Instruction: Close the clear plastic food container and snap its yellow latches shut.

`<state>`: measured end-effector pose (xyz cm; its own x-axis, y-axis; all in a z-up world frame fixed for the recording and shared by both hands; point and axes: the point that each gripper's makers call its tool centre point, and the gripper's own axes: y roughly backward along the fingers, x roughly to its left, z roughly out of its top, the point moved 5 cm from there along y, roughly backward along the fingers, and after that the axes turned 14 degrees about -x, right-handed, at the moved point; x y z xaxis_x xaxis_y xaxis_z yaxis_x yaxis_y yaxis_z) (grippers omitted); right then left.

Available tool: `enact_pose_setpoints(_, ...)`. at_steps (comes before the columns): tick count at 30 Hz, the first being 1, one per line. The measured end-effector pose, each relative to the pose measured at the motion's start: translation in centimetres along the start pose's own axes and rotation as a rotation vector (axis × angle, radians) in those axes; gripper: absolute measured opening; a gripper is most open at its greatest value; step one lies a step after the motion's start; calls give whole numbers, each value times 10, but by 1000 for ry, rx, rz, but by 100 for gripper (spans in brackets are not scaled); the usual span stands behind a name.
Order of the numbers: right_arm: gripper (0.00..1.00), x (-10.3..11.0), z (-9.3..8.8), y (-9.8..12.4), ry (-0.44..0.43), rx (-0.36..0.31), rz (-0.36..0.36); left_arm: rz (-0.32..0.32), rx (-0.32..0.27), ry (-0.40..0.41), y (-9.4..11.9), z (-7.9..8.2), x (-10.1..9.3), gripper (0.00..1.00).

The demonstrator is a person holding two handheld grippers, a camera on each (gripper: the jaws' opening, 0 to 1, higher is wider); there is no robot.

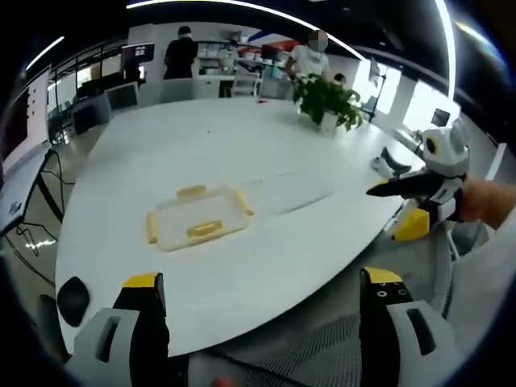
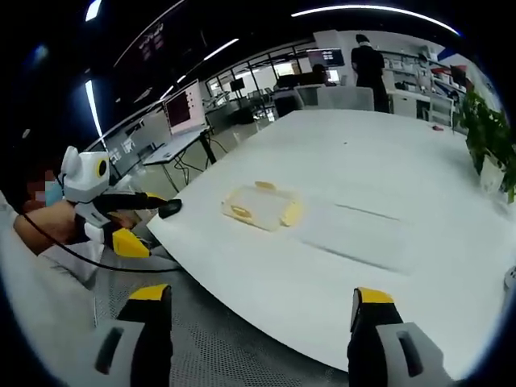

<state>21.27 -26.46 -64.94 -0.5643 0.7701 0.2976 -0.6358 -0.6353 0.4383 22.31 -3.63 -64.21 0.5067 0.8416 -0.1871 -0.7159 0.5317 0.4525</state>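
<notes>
The clear plastic food container (image 1: pixel 197 218) lies flat on the white table (image 1: pixel 242 145), with yellow latches (image 1: pixel 192 192) sticking out from its sides. I cannot tell whether its lid sits fully down. My left gripper (image 1: pixel 262 282) is open, hanging off the table's near edge, well short of the container. My right gripper (image 1: pixel 415 197) shows at the right beyond the table edge, held by a hand. In the right gripper view the container (image 2: pixel 262 205) lies ahead near the table edge, and my right gripper (image 2: pixel 260 297) is open with nothing between its jaws. My left gripper (image 2: pixel 109 205) appears at the left.
A potted plant (image 1: pixel 326 101) stands at the far side of the table and also shows as a plant (image 2: pixel 488 129) at the right. A small black object (image 1: pixel 72 298) lies at the table's near corner. People, desks and monitors stand beyond the table.
</notes>
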Motion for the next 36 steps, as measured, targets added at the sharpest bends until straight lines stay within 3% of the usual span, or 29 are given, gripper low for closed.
enact_pose_setpoints(36,90,-13,33,-40,97,8,61,-18,-1,-30,-18,24,31,99)
